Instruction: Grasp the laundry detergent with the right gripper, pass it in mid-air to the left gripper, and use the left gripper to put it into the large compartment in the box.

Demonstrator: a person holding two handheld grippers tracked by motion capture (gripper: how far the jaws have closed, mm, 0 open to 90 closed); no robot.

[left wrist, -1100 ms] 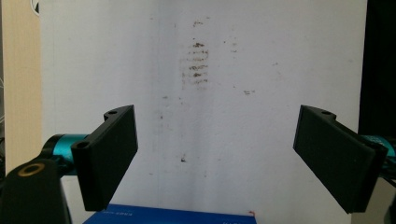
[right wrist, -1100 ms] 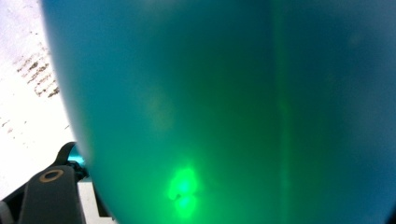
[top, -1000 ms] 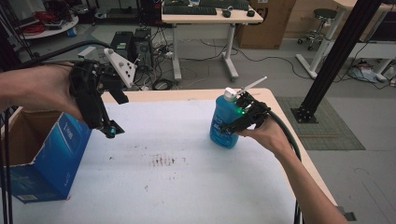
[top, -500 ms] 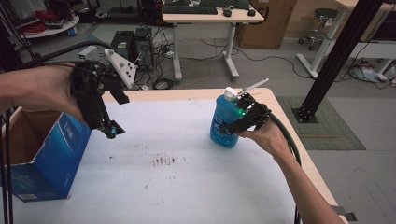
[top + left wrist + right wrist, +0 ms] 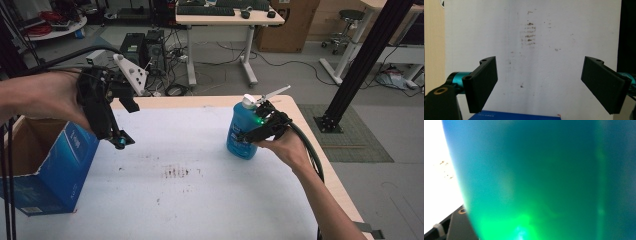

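Right gripper seems clamped on the blue bottle; left gripper hangs wide open, empty. Keep the bottle upright when lifting.

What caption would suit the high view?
Right tongs at a blue bottle; left tongs hang open beside a blue box.

A white mat covers the light wooden table and carries a patch of brown smudges near its middle. An open blue cardboard box sits at the table's left edge. Beyond the table stand a desk with a keyboard, a black computer tower, a stool and tangled floor cables.
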